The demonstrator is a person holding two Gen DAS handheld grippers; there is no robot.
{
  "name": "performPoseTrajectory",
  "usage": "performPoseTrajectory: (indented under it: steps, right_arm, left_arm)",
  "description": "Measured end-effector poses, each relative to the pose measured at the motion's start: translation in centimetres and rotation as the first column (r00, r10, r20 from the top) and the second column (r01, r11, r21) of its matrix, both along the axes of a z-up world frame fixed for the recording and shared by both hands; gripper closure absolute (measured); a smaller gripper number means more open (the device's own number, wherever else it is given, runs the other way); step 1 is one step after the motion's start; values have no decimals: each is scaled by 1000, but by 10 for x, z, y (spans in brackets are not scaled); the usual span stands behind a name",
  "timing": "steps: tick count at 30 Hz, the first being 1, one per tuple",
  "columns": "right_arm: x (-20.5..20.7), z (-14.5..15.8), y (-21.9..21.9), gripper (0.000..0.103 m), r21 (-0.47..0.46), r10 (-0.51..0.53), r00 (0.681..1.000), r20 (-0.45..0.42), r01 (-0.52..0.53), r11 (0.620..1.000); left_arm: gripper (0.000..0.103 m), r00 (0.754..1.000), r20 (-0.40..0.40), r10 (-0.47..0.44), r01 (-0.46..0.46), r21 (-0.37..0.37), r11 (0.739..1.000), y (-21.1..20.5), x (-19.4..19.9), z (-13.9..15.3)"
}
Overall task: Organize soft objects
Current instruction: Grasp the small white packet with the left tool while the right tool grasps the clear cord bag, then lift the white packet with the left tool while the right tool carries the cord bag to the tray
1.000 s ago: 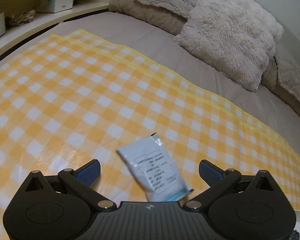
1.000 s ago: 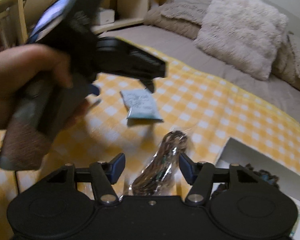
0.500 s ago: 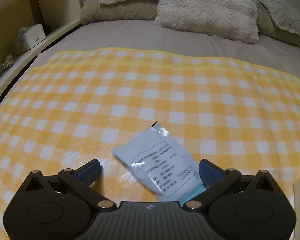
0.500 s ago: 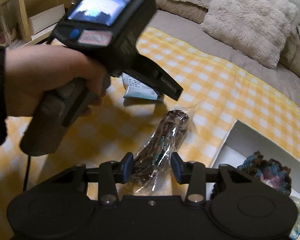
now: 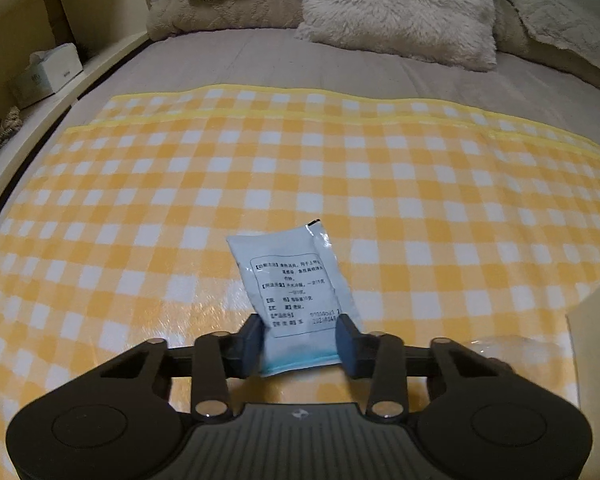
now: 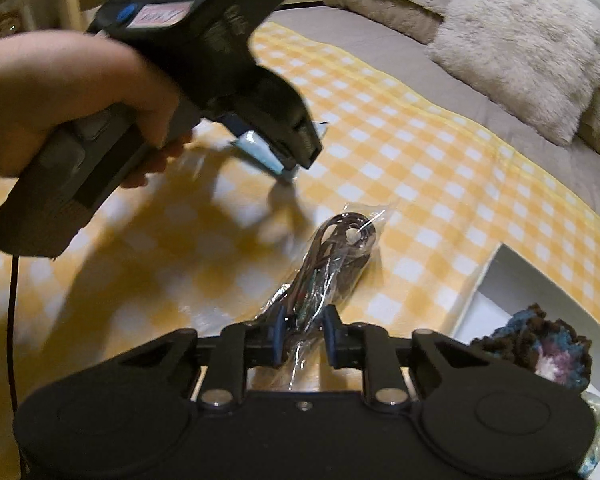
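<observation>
A pale blue printed sachet [image 5: 296, 296] lies on the yellow checked cloth [image 5: 180, 200]. My left gripper [image 5: 302, 342] is shut on the sachet's near end. In the right wrist view the sachet [image 6: 260, 152] shows partly under the left gripper's body, held by a hand. My right gripper [image 6: 303, 332] is shut on the near end of a clear bag of dark cord [image 6: 332, 256], which lies on the cloth [image 6: 420, 168].
A white box [image 6: 496, 280] at the right holds a dark crocheted piece [image 6: 540, 348]; its corner shows in the left wrist view [image 5: 592, 320]. Fluffy pillows [image 5: 400, 8] lie at the bed's head. A shelf with a tissue box [image 5: 48, 76] runs along the left.
Both grippers have closed: the left on the sachet's near end, the right on the bag of cord. The left gripper moved forward to the sachet.
</observation>
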State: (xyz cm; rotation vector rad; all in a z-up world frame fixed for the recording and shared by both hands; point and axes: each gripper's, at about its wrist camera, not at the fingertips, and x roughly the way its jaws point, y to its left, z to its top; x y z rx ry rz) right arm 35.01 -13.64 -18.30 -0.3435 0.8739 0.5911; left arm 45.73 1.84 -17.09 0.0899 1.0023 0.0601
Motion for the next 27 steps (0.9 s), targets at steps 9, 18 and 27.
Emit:
performPoseTrajectory:
  steps: [9, 18, 27]
  right_arm:
    - [-11, 15, -5, 89, 4, -16, 999, 39, 16, 1000]
    - [-18, 38, -20, 89, 34, -70, 992, 101, 66, 997]
    - [-32, 68, -32, 89, 98, -115, 980, 163, 100, 990]
  left_arm:
    - [83, 1000, 16, -22, 23, -17, 1000, 4, -24, 17]
    - [85, 996, 92, -16, 19, -41, 999, 8, -53, 50]
    - [86, 988, 154, -16, 25, -53, 998, 13, -96, 81]
